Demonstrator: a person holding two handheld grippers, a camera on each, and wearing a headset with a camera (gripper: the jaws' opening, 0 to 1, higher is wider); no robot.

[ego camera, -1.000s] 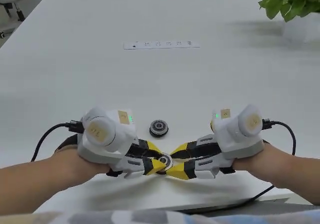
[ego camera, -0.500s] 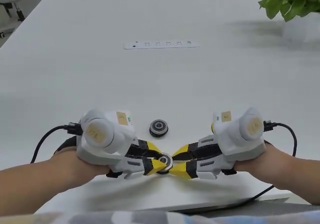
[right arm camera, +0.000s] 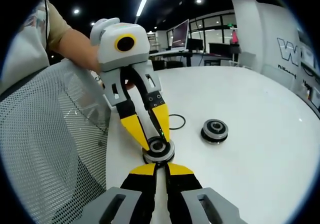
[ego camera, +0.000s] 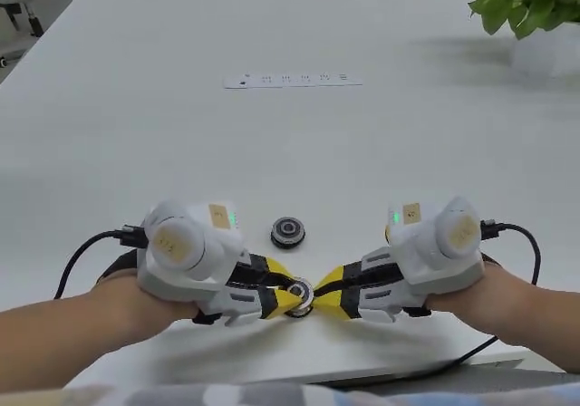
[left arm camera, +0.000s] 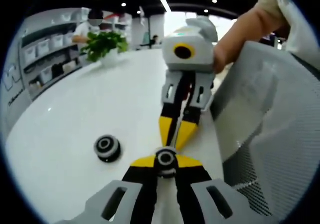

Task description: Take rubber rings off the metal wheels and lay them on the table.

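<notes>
- The left gripper (ego camera: 283, 299) is clamping its fingers on a small metal wheel (right arm camera: 159, 149), holding it low at the near edge of the desk (ego camera: 290, 134).
- The right gripper (ego camera: 324, 290) is meeting it head-on, with its fingers drawn together and the tips against the wheel's rim. Whether they are nipping the rubber is too small to tell.
- A second wheel (ego camera: 288, 231) is sitting on the desk just beyond, and a loose rubber ring (right arm camera: 176, 121) is lying flat near it.
- The wheel is looking hard, smooth and compact, so it is probably prone to slipping or spinning unless gripped across its flat faces.
- The ring is looking thin, light and stretchy. It is best pinched at its outer edge and peeled sideways, and it may snap back.
</notes>
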